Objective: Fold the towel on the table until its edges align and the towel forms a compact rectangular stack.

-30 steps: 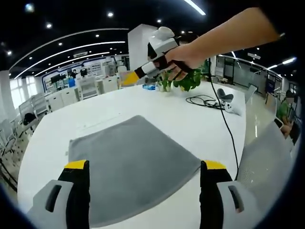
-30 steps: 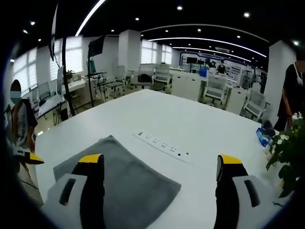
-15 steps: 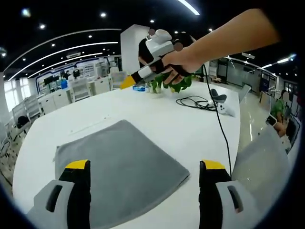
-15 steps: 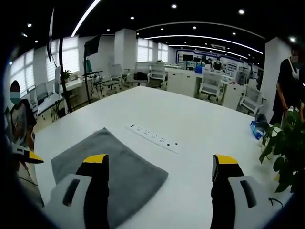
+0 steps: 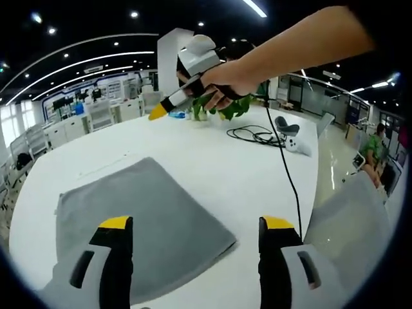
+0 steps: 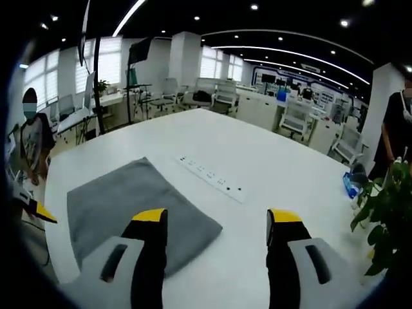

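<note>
A grey towel (image 5: 135,219) lies flat on the white table (image 5: 212,161), one corner pointing toward the table's edge. My left gripper (image 5: 196,223) hovers above its near side, jaws open and holding nothing. A hand holds my right gripper (image 5: 168,103) well above the table's far side, yellow tips pointing left. In the right gripper view the towel (image 6: 122,196) lies lower left, and my right gripper (image 6: 217,215) is open above the towel's right corner, not touching it. The left gripper's yellow tip (image 6: 44,213) peeks in at the far left.
A power strip (image 6: 211,181) is set into the table just beyond the towel. A potted plant (image 5: 222,108), a black cable (image 5: 257,135) and a white controller (image 5: 286,140) sit at the far end. A blue item (image 6: 351,187) lies beside the plant. People stand around the table.
Both pairs of jaws stand a little narrower than before, the right pair more so. Both cameras have shifted slightly. The towel lies as it did.
</note>
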A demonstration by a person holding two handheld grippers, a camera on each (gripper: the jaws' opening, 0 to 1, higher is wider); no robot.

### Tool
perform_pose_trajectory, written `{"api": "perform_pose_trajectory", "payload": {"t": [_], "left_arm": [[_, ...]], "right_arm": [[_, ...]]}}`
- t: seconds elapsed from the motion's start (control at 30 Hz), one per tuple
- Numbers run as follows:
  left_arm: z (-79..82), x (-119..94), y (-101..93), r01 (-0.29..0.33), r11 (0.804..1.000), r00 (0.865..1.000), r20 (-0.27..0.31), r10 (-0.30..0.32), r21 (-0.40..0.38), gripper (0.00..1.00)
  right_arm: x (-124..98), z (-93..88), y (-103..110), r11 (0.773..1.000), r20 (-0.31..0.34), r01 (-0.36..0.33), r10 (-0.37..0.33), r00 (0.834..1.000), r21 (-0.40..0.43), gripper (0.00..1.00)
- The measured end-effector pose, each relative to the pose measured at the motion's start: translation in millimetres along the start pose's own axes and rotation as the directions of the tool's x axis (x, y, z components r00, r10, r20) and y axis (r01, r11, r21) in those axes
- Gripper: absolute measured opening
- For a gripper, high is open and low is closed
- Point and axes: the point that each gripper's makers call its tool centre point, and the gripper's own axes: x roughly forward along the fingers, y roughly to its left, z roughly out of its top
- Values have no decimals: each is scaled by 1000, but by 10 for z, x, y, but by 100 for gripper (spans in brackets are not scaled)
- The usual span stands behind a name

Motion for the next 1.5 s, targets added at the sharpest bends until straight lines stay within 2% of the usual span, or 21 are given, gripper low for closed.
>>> {"api": "perform_pose_trajectory", "payload": {"t": [0.1,0.27,0.37,0.43,0.5,0.6,0.77,0.9,0.97,1.1,1.27,1.5], "left_arm": [[-26,58,-43,4,1000,1000,-12,-4,1,77],[-38,135,-124,17,1000,1000,-20,-17,6,74],[-89,188,-188,25,1000,999,-34,-25,7,72],[-116,215,-230,28,1000,999,-38,-27,5,71],[-138,237,-258,21,1000,999,-37,-21,2,71],[-197,289,-300,25,1000,999,-48,-25,-11,70],[-289,371,-388,34,999,997,-71,-33,12,65],[-322,417,-423,35,999,996,-78,-33,29,59],[-346,448,-449,38,997,996,-85,-33,66,56],[-395,506,-468,44,998,995,-96,-39,55,53],[-509,578,-489,49,997,990,-133,-40,61,51],[-661,664,-525,54,996,983,-178,-42,65,42]], "right_arm": [[58,-60,-53,1000,-5,-14,14,1000,3,57],[54,-134,-9,1000,-13,-32,32,999,0,54],[31,-185,47,999,-18,-43,43,999,-1,50],[83,-233,-4,999,-22,-54,54,998,7,48],[33,-248,83,997,-16,-62,63,998,38,46],[44,-272,63,997,-1,-68,68,998,48,44],[102,-384,23,996,-25,-82,83,996,41,40],[135,-445,16,995,-37,-95,97,995,39,37],[145,-465,23,994,-33,-105,107,994,44,37],[200,-514,1,992,-33,-116,118,992,51,35],[257,-587,28,990,-40,-137,138,990,36,28],[332,-678,55,988,-34,-151,153,988,36,24]]}}
